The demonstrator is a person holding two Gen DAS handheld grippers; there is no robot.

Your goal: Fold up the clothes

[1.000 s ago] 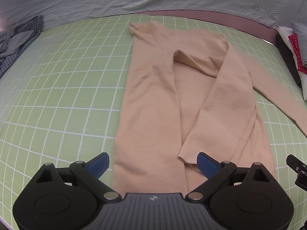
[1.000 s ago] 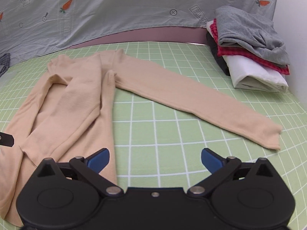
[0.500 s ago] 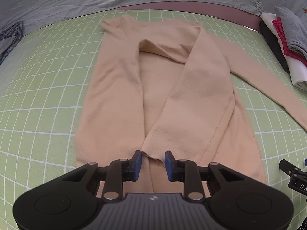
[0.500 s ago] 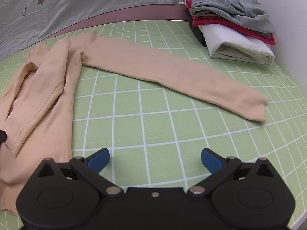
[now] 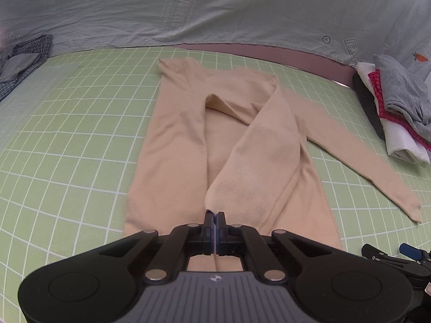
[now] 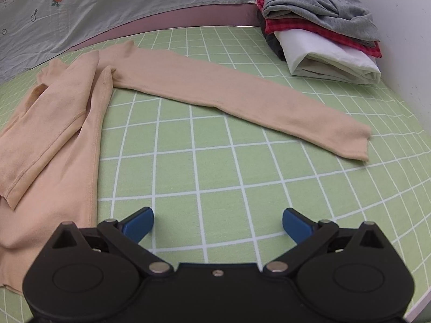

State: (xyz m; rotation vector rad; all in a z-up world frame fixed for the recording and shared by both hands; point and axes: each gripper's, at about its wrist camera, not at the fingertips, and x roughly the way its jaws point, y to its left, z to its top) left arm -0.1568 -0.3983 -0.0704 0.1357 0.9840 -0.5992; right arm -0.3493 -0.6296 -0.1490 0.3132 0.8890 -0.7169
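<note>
Right gripper point(image 6: 217, 222) has bare green grid surface point(image 6: 215, 167) under and ahead of it, clear up to the outstretched sleeve point(image 6: 242, 99) lying across the far side. Folded stack point(image 6: 320, 27) blocks the far right corner, tight against the white wall point(image 6: 409, 53). Left of the peach top point(image 5: 215, 140): wide open grid, only a crumpled plaid garment point(image 5: 21, 62) at the far left edge. Grey sheet point(image 5: 215, 13) closes off the far side.

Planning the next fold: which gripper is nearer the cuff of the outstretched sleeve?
Right. The right gripper hangs open over bare mat, the cuff ahead and to its right. The left gripper is shut on the folded sleeve, farther off.
</note>
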